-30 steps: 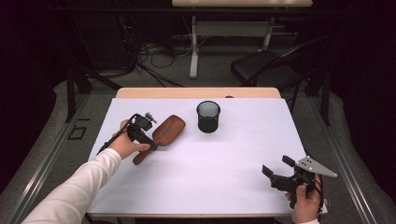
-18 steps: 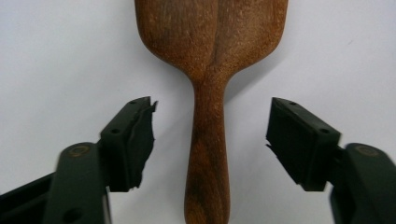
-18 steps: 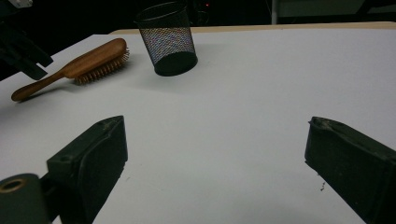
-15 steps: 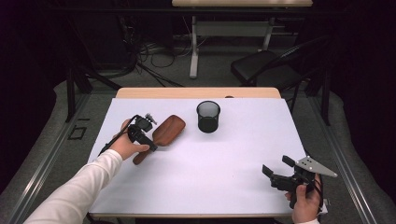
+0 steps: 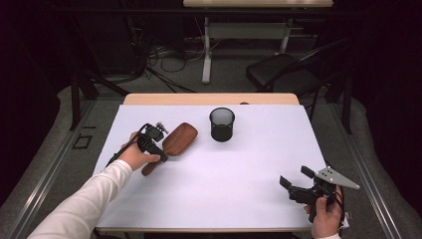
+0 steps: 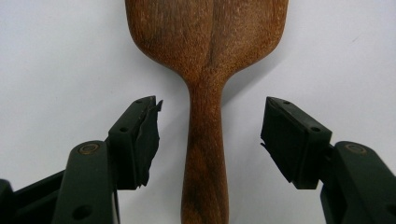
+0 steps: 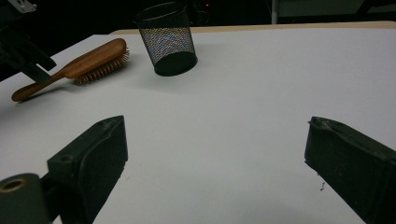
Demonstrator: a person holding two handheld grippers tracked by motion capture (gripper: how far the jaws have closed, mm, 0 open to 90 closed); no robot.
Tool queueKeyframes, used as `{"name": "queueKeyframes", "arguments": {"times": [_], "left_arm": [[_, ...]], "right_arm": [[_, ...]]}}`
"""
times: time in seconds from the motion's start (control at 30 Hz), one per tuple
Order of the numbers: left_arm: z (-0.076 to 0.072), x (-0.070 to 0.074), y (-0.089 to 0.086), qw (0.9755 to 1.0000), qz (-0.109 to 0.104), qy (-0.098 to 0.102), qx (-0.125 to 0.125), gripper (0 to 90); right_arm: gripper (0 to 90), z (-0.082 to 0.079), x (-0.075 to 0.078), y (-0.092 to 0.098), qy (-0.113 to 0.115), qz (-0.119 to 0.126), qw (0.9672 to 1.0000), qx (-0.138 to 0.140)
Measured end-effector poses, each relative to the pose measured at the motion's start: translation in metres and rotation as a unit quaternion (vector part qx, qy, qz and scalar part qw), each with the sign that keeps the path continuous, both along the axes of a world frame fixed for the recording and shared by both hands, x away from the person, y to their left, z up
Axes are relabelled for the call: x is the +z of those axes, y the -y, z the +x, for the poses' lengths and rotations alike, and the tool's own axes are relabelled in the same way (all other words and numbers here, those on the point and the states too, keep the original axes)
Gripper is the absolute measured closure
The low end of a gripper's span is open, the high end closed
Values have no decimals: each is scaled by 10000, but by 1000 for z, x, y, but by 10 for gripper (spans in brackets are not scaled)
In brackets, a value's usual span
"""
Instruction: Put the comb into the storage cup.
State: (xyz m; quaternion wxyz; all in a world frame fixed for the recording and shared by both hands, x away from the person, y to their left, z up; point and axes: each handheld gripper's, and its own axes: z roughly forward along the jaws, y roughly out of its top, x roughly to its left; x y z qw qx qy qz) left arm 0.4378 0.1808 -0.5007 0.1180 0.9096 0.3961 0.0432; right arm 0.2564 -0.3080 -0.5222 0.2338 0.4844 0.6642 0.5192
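Observation:
A wooden hairbrush (image 5: 179,137) lies bristles down on the white table (image 5: 249,164), left of centre. My left gripper (image 5: 158,148) hovers over its handle. In the left gripper view the handle (image 6: 205,154) runs up between the two jaws, which stand wide apart without touching it, so my left gripper (image 6: 210,135) is open. The brush head (image 6: 205,37) lies just beyond the jaws. My right gripper (image 5: 293,177) is held near the table's front right corner, open and holding nothing (image 7: 215,154). From there the hairbrush (image 7: 88,58) lies far off at the left.
A black mesh cup (image 5: 222,124) stands upright behind the table's middle, right of the brush head, also seen as the cup (image 7: 168,39). A dark chair (image 5: 283,74) and a desk frame stand beyond the far edge.
My left gripper has edged slightly nearer along the brush handle. The right gripper has stayed put.

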Motion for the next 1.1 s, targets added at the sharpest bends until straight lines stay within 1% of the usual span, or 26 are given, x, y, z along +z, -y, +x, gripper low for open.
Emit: {"name": "queueKeyframes", "arguments": {"times": [0.03, 0.3, 0.4, 0.47, 0.6, 0.63, 0.7, 0.73, 0.77, 0.9, 0.97, 1.1], "left_arm": [[0, 0, 0, 10000, 2, -6, 6, 370], [2, -2, 0, 10000, -6, 13, 16, 401], [2, -3, 1, 10000, -44, 19, 6, 404], [3, -3, 1, 9999, -104, -33, -14, 420], [2, -4, 3, 10000, -50, -14, -11, 426], [2, -5, 4, 10000, -26, -44, -1, 426], [2, -6, 4, 10000, -29, -28, -25, 427], [1, -7, 4, 9999, -94, -30, -27, 452], [1, -8, 4, 9999, -110, -14, -13, 479], [1, -11, 4, 9999, -129, -31, 4, 486], [1, -11, 4, 9999, -145, -35, 2, 495], [2, -13, 4, 9999, -154, -43, 1, 520]], "right_arm": [[56, 0, 0, 0, -24, 1, 10000, 2], [57, 0, 0, 0, 3, 7, 10000, 5], [57, 0, 0, 0, -4, 13, 10000, 7], [57, 0, 0, 0, -8, 14, 10000, 10], [57, 0, 0, 0, -11, 10, 10000, 11], [57, 0, 0, 0, -9, 8, 10000, 18], [58, 0, 0, 0, -8, 6, 10000, 20], [59, 1, -1, 1, 2, -12, 10000, 21], [61, 0, -1, 0, -2, -3, 10000, 23], [62, 0, -1, 1, 4, -11, 10000, 21], [63, 0, -1, 0, -21, 18, 10000, 17], [62, 1, -1, 0, -17, -8, 10000, 26]]}}
